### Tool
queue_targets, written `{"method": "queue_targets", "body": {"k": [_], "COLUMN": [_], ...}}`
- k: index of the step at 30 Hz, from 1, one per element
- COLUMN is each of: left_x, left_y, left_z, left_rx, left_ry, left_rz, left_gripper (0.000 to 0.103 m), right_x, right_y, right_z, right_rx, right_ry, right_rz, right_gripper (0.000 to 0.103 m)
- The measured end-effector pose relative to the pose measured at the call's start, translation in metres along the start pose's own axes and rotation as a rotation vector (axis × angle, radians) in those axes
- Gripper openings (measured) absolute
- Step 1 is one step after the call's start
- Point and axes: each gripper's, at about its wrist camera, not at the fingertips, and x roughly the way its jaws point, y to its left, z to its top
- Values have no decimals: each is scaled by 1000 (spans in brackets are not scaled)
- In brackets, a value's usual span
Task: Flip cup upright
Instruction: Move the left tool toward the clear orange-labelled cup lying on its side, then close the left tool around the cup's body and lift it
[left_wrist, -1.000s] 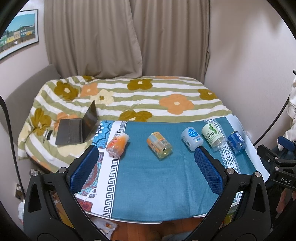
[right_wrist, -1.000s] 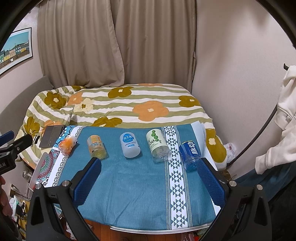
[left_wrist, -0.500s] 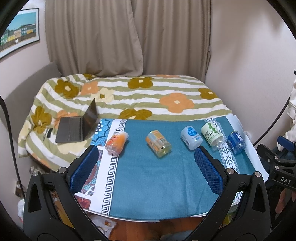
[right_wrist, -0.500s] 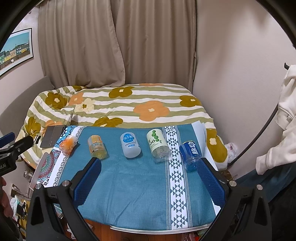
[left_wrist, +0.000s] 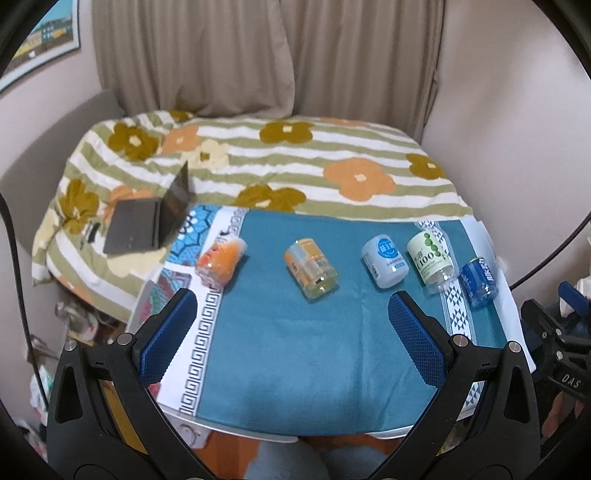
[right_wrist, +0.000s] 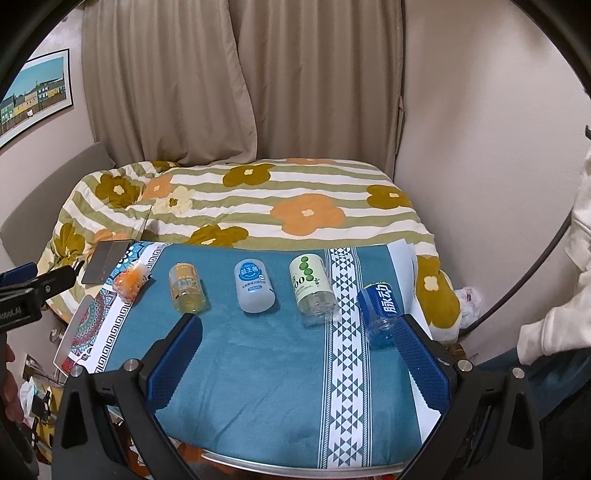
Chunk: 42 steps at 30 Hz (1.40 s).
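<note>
Holding both tools above the near edge of the desk, I see each with its blue pads spread wide and nothing between them. Left tool (left_wrist: 291, 325): pads apart, hovering over the teal cloth (left_wrist: 295, 350). Right tool (right_wrist: 299, 345): pads apart, likewise clear of everything.

Five cups lie on their sides in a row across the cloth, just beyond both tools. From the left tool: the orange cup (left_wrist: 221, 261) sits ahead and left, on the white patterned border; the yellow cup (left_wrist: 311, 272) is straight ahead; the white cup with blue label (left_wrist: 385, 261) is ahead and right; the green-dotted cup (left_wrist: 431, 261) and the blue cup (left_wrist: 478, 281) lie further right, near each other.

From the right tool: the blue cup (right_wrist: 378, 312) is just beyond the right pad, the yellow cup (right_wrist: 186, 287) just beyond the left pad, the white and green-dotted cups between them.

Beyond the desk is a bed with a flowered quilt (right_wrist: 258, 199); an open laptop (left_wrist: 147, 221) rests on it, far left.
</note>
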Motion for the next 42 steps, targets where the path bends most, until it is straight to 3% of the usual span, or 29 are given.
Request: {"method": "queue_targets", "body": {"k": [14,27,31,38,40,42], "left_x": [126,244,262,279,282,284], "left_y": [0,-6,-9,-14,-15,-14], "left_z": [34,43,40,30,28,28], "left_rx": [-63,-70,-62,-47,-45,-55], "left_ry": [242,448,487,544,557,563], "left_rz": [-105,-117,-111,-116,-120,-132], "left_gripper": [103,102,94,92,82,81], "right_x": [65,138,152,166,169,171], "right_y": [-9,-6,-5,-5,-5,-4], "right_z": [9,13,14,15,15,15], "right_rx": [63,116,126,142,144,146], "right_ry": [118,262,290,316,321,324], "right_rz": [-31,-68,-77,-80,-81,-80], "right_gripper": [103,103,103,103,103,103]}}
